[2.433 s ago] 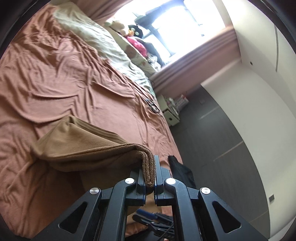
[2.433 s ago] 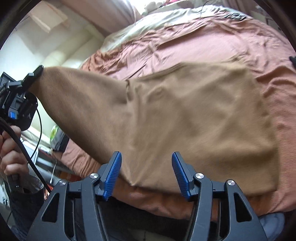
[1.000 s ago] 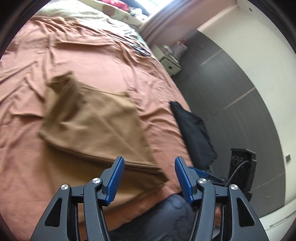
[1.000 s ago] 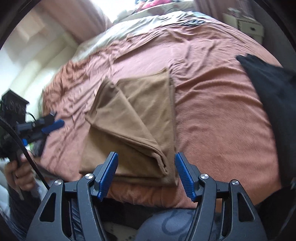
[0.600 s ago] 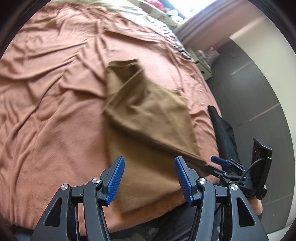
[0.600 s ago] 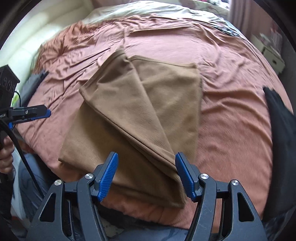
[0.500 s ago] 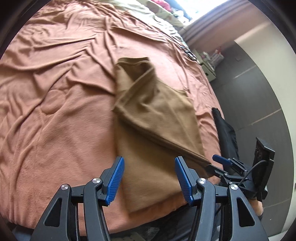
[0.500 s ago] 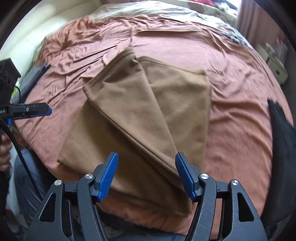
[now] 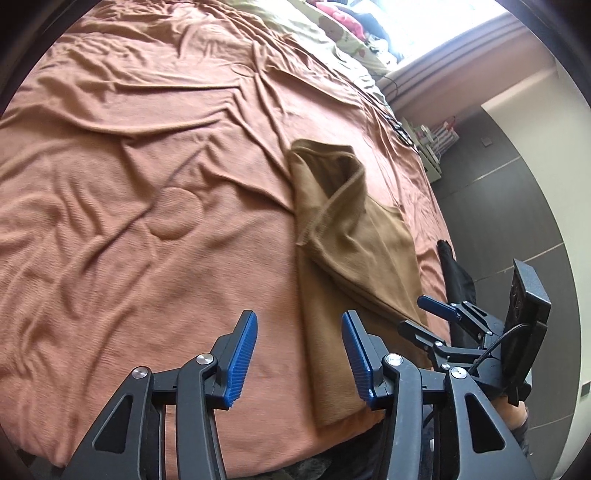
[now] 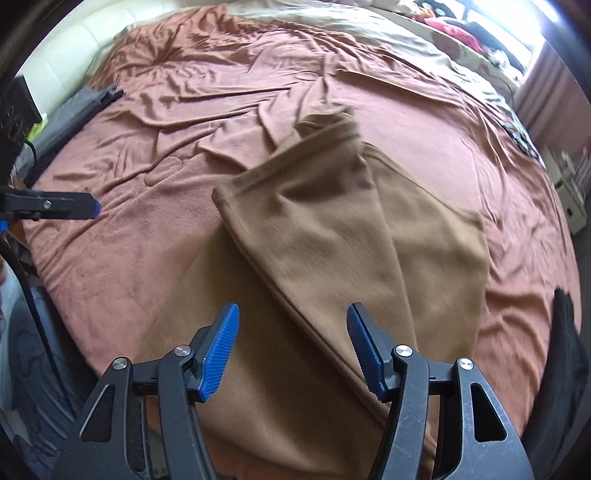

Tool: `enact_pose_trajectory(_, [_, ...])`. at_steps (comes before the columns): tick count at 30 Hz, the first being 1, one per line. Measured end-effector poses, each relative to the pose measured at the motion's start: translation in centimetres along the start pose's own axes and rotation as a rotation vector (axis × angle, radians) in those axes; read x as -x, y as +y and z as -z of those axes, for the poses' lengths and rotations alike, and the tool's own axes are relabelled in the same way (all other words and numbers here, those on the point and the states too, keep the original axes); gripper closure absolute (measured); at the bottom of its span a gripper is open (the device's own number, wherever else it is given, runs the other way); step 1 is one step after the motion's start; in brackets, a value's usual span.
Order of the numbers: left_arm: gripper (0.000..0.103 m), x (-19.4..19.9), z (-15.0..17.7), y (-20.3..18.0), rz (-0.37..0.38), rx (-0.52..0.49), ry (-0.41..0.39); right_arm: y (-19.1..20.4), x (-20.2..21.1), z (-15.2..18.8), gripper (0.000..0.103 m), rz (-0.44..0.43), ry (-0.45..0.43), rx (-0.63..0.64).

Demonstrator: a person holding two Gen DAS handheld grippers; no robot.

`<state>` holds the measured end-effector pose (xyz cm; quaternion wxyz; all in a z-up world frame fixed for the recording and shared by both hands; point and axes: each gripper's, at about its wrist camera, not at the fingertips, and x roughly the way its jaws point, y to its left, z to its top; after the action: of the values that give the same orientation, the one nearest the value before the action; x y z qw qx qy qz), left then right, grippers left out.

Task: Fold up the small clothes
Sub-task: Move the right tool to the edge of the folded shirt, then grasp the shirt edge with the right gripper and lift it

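Note:
A tan-brown garment [image 10: 332, 251] lies partly folded on the rust-orange bed sheet [image 10: 184, 122], one flap laid diagonally over the rest. It also shows in the left wrist view [image 9: 347, 251], to the right of centre. My left gripper [image 9: 297, 354] is open and empty, above the sheet just left of the garment's near edge. My right gripper [image 10: 291, 350] is open and empty, hovering over the garment's near part. The right gripper also shows in the left wrist view [image 9: 428, 317], and the left gripper's fingertip [image 10: 74, 208] shows at the left of the right wrist view.
A black garment [image 10: 565, 332] lies at the bed's right edge. A dark flat object [image 10: 70, 118] lies at the far left of the bed. Pale bedding and pillows [image 9: 325, 29] lie at the far end. A small cabinet [image 9: 432, 147] stands on the dark floor beyond.
My left gripper let go of the garment's corner, which now lies folded over on the bed. Both grippers have pulled back and shifted left; both are open.

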<state>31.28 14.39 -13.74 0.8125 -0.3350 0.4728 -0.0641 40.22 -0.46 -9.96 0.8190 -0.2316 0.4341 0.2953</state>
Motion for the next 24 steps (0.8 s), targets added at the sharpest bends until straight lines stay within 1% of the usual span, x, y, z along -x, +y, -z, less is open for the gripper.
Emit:
enact_pose_trajectory(5, [0.053,1.2,-0.2,2.4,0.005,0.034,-0.015,1.9,-2.5,-1.8,0.048,-0.002,0.038,0.029])
enact_pose_trajectory(9, [0.053,2.0,-0.2,4.1,0.006,0.061,-0.024,2.7,-4.7,-3.1,0.048,0.028,0.071,0.05])
enact_pose_trajectory(13, [0.053,2.5,-0.2,5.3,0.015,0.087,-0.029,3.1,-6.8,-3.5,0.049,0.047,0.105,0.068])
enact_pose_trajectory(14, [0.053,2.6,-0.1,5.6,0.015,0.091,-0.031,3.1,-7.1,-3.6,0.055,0.055,0.108,0.073])
enact_pose_trajectory(15, [0.053,2.7,-0.2,5.7,0.014,0.092,-0.033,3.0,-7.4,-3.6,0.066,0.066,0.108,0.073])
enact_pose_trajectory(16, [0.053,2.8,-0.2,5.8,0.011,0.094,-0.034,2.9,-7.6,-3.7,0.071,0.071,0.106,0.07])
enact_pose_trajectory(18, [0.053,2.8,-0.2,5.9,0.01,0.099,-0.033,2.3,-7.6,-3.8,0.09,0.05,0.1,0.052])
enact_pose_trajectory(20, [0.053,2.7,-0.3,5.7,0.008,0.097,-0.031,1.7,-6.8,-4.0,0.095,0.027,0.082,0.035])
enact_pose_trajectory(24, [0.053,2.2,-0.7,5.0,0.01,0.082,-0.025,0.1,-4.8,-4.2,0.097,-0.001,0.031,-0.003])
